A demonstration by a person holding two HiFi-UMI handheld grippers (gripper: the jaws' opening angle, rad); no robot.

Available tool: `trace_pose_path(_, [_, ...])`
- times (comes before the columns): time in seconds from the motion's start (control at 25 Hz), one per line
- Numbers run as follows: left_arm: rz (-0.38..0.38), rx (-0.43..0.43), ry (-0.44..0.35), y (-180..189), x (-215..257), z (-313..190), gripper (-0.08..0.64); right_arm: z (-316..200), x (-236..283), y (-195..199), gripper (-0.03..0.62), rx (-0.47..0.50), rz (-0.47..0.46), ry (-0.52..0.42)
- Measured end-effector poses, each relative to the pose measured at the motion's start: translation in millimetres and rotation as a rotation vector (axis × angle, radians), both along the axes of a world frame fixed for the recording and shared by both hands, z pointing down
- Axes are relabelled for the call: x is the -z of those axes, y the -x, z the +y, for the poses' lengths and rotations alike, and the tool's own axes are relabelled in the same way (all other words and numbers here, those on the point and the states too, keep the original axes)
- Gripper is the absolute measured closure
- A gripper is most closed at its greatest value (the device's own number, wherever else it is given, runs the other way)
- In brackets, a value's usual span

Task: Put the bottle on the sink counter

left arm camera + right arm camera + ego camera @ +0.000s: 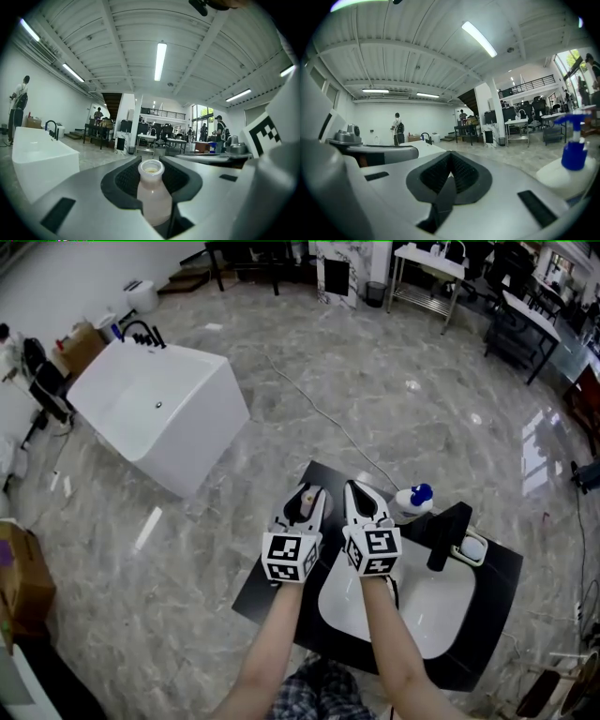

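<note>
Firmly clamped, the left gripper [152, 164] holds a small pale pink bottle with an open white neck [152, 199], upright between its black ribbed pads. Beside it, the right gripper [450, 161] has its jaws together with nothing between them. From the head view, both grippers hang over the far part of a black sink counter [272, 589] with a white oval basin [441, 607]. A white spray bottle with a blue nozzle [412, 502] stands just right of the right gripper, near a black faucet [448, 536].
</note>
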State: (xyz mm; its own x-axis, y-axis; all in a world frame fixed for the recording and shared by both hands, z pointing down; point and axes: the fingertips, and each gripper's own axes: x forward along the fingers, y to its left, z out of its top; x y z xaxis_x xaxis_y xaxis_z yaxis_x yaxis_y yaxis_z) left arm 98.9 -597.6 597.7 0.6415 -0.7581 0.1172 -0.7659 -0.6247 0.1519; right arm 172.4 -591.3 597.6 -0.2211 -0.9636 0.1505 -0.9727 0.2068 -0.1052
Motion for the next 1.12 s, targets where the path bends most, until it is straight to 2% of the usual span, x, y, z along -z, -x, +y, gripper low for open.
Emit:
trace_pose_path(0.2, [-0.022,-0.004,0.020,-17,-44,-18,0.426,-12,-50,-13,0.577,0.000,0.000,0.056])
trace_pose_path(0.4, [-0.068,-0.021,0.024,-25,-66,-31,0.426,-24,-72,-23,0.577,-0.024,-0.005,0.086])
trace_pose_path(0.88, [-0.121,-0.016,0.049,-31,-90,-44,0.426,-35,-91,-33,0.577,-0.038,-0.021,0.116])
trace_pose_path(1.12, [-0.199,-0.031,0.030,-44,-97,-40,0.425,-28,-100,-39,0.577,-0.040,-0.031,0.125])
